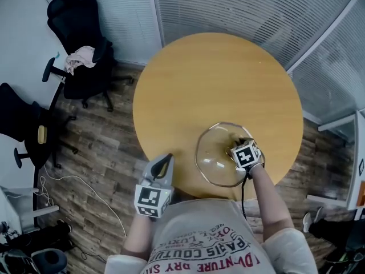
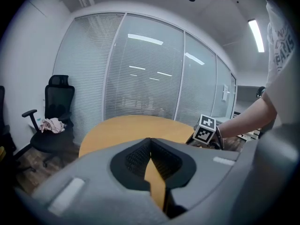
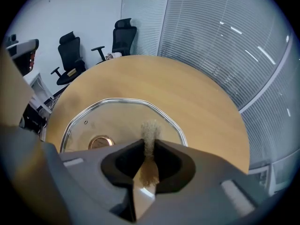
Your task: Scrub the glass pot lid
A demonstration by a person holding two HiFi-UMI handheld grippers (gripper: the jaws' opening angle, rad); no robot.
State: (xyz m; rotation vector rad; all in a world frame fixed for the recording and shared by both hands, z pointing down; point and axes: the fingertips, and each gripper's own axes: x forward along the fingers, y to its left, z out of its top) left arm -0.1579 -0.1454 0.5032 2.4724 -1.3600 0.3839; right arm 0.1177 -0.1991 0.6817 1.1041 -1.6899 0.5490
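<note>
The glass pot lid (image 1: 215,156) lies flat on the round wooden table (image 1: 211,79) near its front edge. It has a metal rim and a copper-coloured centre fitting (image 3: 100,142). My right gripper (image 1: 244,150) hovers over the lid's right side, shut on a beige scrub pad (image 3: 150,134) that sticks out over the lid (image 3: 112,118). My left gripper (image 1: 163,161) is held at the table's front-left edge, left of the lid and apart from it. In the left gripper view, the left gripper (image 2: 150,148) is shut with nothing between its jaws.
Two black office chairs (image 1: 80,44) (image 1: 23,124) stand on the wood floor left of the table, one with a cloth (image 1: 80,59) on it. Blind-covered glass walls (image 1: 251,10) run behind the table. Cables (image 1: 85,187) lie on the floor at the lower left.
</note>
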